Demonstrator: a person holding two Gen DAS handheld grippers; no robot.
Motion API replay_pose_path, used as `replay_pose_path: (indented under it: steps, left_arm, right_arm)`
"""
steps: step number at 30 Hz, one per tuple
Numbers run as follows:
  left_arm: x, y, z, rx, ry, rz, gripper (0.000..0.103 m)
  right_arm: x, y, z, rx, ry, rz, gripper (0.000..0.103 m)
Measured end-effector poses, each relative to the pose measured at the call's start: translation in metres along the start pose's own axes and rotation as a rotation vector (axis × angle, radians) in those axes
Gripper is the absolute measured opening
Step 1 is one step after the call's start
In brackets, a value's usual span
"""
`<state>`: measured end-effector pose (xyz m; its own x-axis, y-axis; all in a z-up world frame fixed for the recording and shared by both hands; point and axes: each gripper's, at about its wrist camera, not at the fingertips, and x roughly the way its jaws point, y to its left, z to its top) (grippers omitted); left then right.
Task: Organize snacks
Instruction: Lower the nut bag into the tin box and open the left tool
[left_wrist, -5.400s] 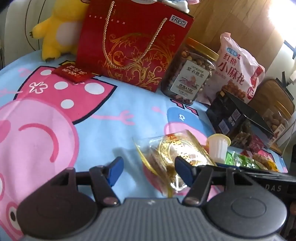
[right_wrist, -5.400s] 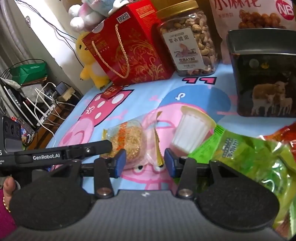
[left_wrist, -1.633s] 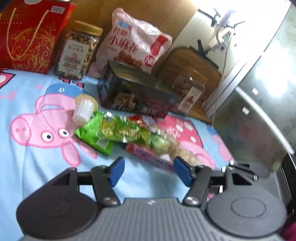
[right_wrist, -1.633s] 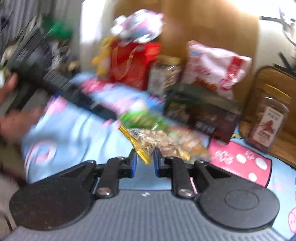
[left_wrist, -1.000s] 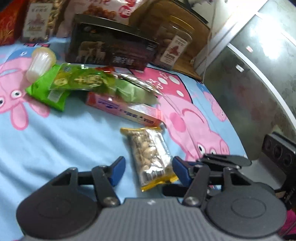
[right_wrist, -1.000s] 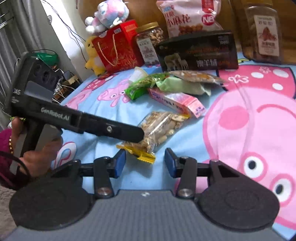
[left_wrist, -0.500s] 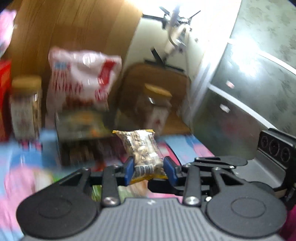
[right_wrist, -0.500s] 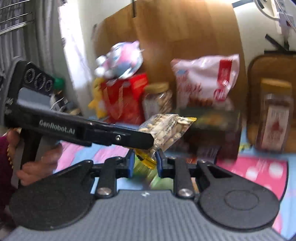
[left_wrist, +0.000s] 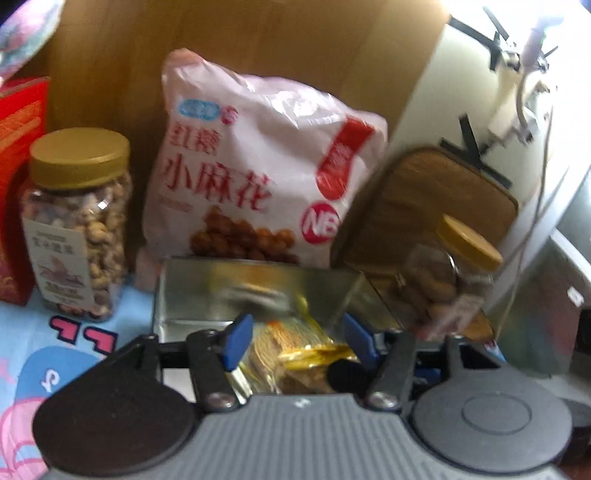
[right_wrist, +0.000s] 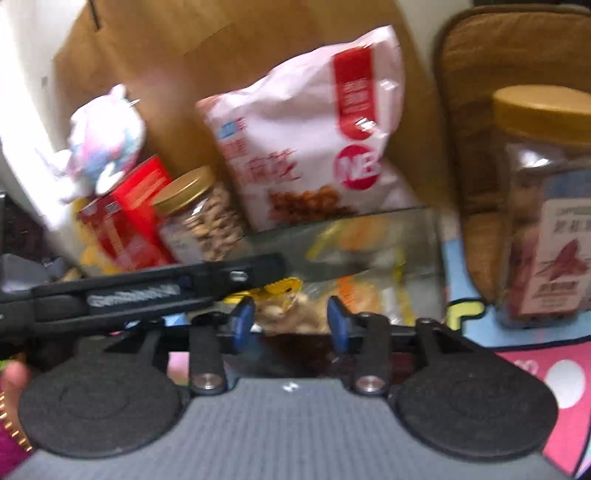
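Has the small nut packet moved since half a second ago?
Yes. The nut packet has dropped from both tongs' grip into the open tin in front of the pink bag.

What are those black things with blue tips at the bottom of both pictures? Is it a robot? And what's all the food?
It isn't a robot. A person holds a pinching tool in each hand, and each tool has a small camera looking along its two blue-tipped fingers. One picture comes from the left gripper, the other from the right gripper. Both are open, so neither is squeezing anything.

Between the fingers is a small snack packet, which seems to lie inside a shiny open metal tin. Behind the tin stand a big bag of fried snacks, a jar of nuts, a red box and a second jar. They all sit on a cartoon cloth.
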<state>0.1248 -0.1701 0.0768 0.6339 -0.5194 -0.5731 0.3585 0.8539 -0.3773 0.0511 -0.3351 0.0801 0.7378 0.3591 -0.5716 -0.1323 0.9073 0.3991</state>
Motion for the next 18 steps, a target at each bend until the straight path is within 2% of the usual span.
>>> replay_pose_path:
  steps: [3,6,10,15,17,18]
  left_arm:
    - [-0.020,0.004,0.005,-0.017,-0.054,-0.002,0.069]
    - [-0.048,0.009,0.005,-0.011,-0.075,-0.025,0.069]
    - [-0.090,0.011,-0.008,0.048,-0.084,-0.059,0.069]
    - [-0.138,0.016,-0.039,0.135,-0.101,-0.093,0.074]
    - [-0.149,0.019,-0.048,0.142,-0.096,-0.106,0.074]
    - [-0.154,0.021,-0.054,0.142,-0.094,-0.119,0.074]
  right_arm:
    - [-0.006,-0.003,0.004,0.018,-0.027,-0.037,0.050]
    - [-0.025,-0.007,0.002,0.020,-0.047,-0.033,0.050]
    - [-0.069,-0.004,-0.010,-0.028,-0.053,0.003,0.049]
    - [-0.165,-0.018,-0.047,-0.114,-0.058,0.066,0.053]
    - [-0.211,-0.033,-0.068,-0.136,-0.065,0.040,0.058]
    - [-0.237,-0.040,-0.080,-0.154,-0.083,-0.011,0.059]
